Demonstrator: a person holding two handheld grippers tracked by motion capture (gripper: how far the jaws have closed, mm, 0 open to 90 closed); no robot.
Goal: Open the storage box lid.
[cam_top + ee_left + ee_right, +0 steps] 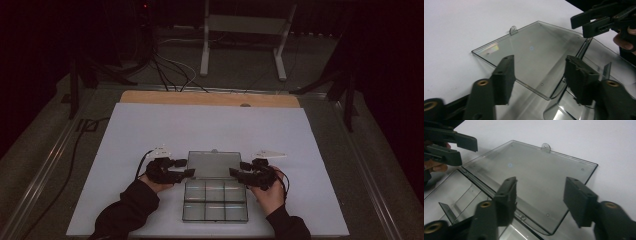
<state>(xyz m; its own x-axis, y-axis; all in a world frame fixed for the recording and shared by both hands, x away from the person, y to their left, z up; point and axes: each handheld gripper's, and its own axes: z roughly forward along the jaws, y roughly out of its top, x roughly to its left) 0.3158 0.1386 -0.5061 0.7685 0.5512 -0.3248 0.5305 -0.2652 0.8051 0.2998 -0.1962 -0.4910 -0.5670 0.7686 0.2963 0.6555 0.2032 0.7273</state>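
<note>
Clear plastic box lies open on the white sheet, both grippers spread beside its hinge.

The box (215,199) sits at the near middle of the table (150,125), its lid (214,164) folded flat toward twelve o'clock, a small hanging tab at the lid's far edge. The tray part shows six compartments in two rows, and all look empty. At nine o'clock of the hinge hovers the left gripper (186,167), at three o'clock the right gripper (236,169), each pointing inward. Both have jaws standing apart with nothing pinched; the lid edge lies beyond the pads, untouched. Judging by this, the lid rests flat so the compartments stay reachable, and the grippers flank it, having let go.
</note>
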